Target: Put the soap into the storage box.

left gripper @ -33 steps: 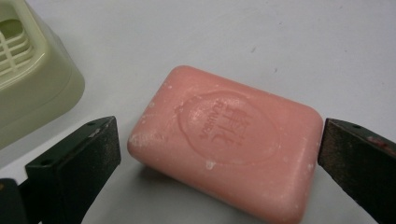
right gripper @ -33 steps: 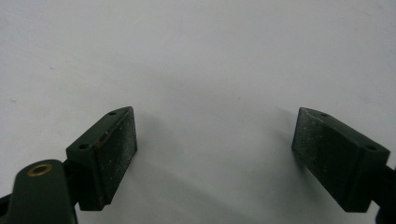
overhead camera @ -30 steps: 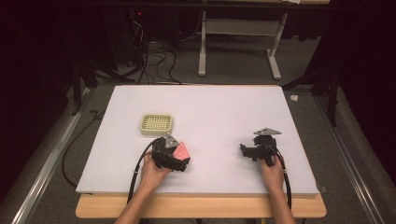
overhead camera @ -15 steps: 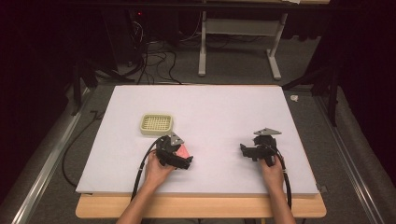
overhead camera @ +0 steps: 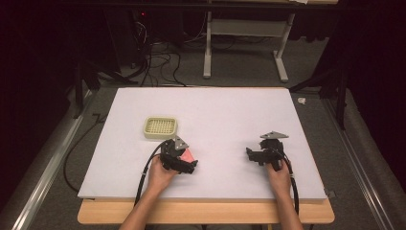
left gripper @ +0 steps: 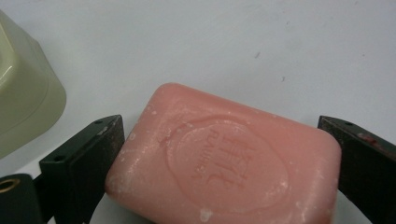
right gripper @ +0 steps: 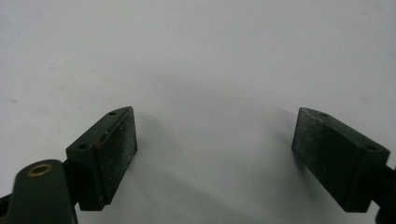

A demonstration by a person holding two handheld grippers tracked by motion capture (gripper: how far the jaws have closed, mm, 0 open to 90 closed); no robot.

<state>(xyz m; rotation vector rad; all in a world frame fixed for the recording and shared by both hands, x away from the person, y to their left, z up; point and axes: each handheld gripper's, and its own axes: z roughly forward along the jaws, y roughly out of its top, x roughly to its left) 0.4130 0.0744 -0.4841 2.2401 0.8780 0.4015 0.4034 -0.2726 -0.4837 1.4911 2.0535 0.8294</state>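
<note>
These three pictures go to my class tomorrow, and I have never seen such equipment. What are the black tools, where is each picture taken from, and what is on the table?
No robot here: a person holds a hand-operated clamp with two black jaws in each hand. The high view looks down on the white table; the left gripper and right gripper sit near its front edge. The other two pictures come from small cameras riding on the clamps, looking along the jaws. On the table lie a pale green soap dish with a gridded top and a pink bar of soap. The left gripper's jaws stand on either side of the soap, touching or nearly so. The right gripper is open, with bare table between its jaws.
</note>
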